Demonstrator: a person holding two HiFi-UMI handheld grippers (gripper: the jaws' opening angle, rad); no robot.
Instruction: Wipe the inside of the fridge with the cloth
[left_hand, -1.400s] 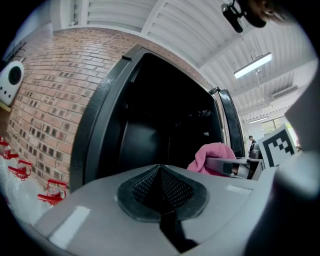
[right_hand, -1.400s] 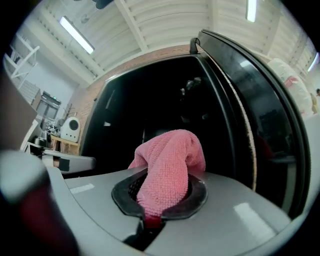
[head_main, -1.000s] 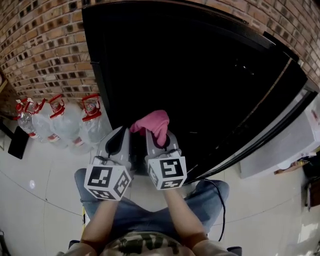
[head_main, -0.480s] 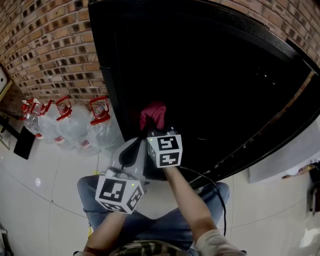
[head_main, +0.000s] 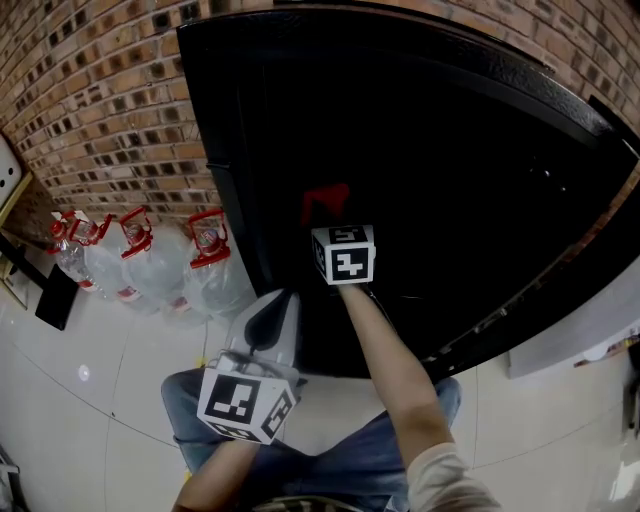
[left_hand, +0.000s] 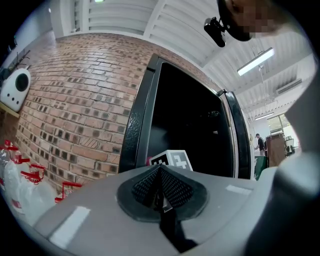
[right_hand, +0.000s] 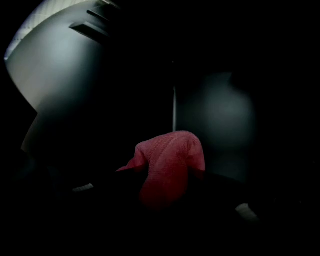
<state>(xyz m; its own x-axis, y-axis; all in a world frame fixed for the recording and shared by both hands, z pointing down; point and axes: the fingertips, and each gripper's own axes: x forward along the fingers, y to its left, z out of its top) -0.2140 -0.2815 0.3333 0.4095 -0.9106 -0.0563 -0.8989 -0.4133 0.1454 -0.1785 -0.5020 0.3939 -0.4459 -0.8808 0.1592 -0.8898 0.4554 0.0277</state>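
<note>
Right tongs (head_main: 328, 215) have advanced since 1.0 s ago, from beside the left tongs (head_main: 275, 312) into the dark opening of the fridge (head_main: 470, 140), with the forearm stretched out. The cloth (head_main: 325, 200) went in with them and now shows dim red just past the marker cube (head_main: 345, 253).

Right gripper view: right tongs (right_hand: 167, 187) clenched on the cloth (right_hand: 170, 160). The pink-red knit bunches up above the jaws, with the dim grey fridge interior (right_hand: 215, 115) behind. I cannot tell whether the cloth touches a wall.

Left gripper view: left tongs (left_hand: 161, 187) closed pad to pad with nothing between, held outside the fridge (left_hand: 195, 120) near the person's lap.

Water bottles (head_main: 150, 265) with red caps and handles stand on the floor against the brick wall (head_main: 100, 100), left of the fridge. Their labels are too small to read. The cubes carry only black-and-white square markers.
</note>
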